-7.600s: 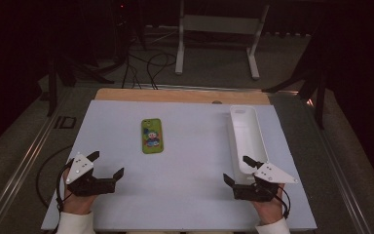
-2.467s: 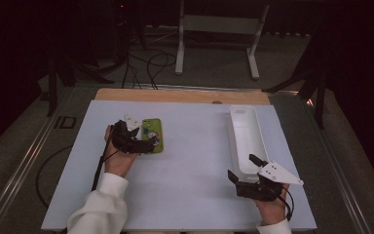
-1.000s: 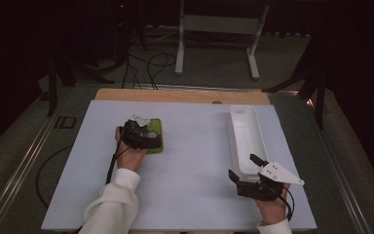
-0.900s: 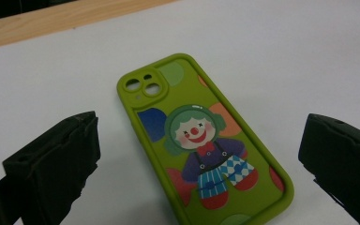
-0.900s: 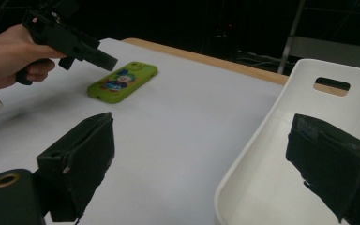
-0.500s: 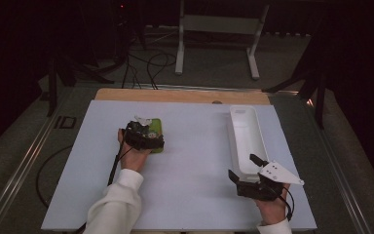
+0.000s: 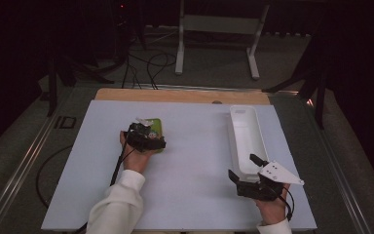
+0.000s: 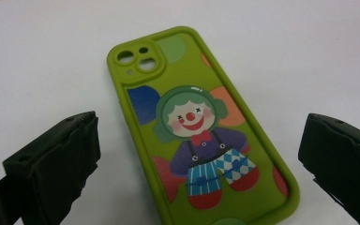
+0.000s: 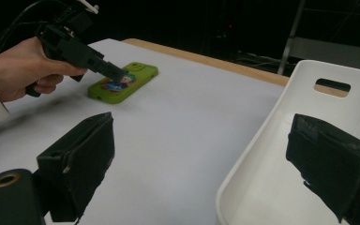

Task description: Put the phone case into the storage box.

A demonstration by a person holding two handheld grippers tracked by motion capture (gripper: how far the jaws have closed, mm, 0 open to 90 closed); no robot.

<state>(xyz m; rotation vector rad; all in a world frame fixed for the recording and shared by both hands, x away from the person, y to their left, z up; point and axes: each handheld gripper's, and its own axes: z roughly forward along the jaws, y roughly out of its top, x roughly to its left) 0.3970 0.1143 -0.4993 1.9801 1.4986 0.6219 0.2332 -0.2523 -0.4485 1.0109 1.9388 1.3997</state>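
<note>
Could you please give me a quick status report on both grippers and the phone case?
Left gripper open, jaws either side of the green phone case. Case flat on the table. Right gripper open at the white tray. Nothing in the way.

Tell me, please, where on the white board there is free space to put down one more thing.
The middle of the white board is bare, between the phone case and the white tray. The strip nearest the person, between both forearms, is free too. It is crowded where the left gripper hangs over the case and where the right gripper meets the tray's near end.
</note>
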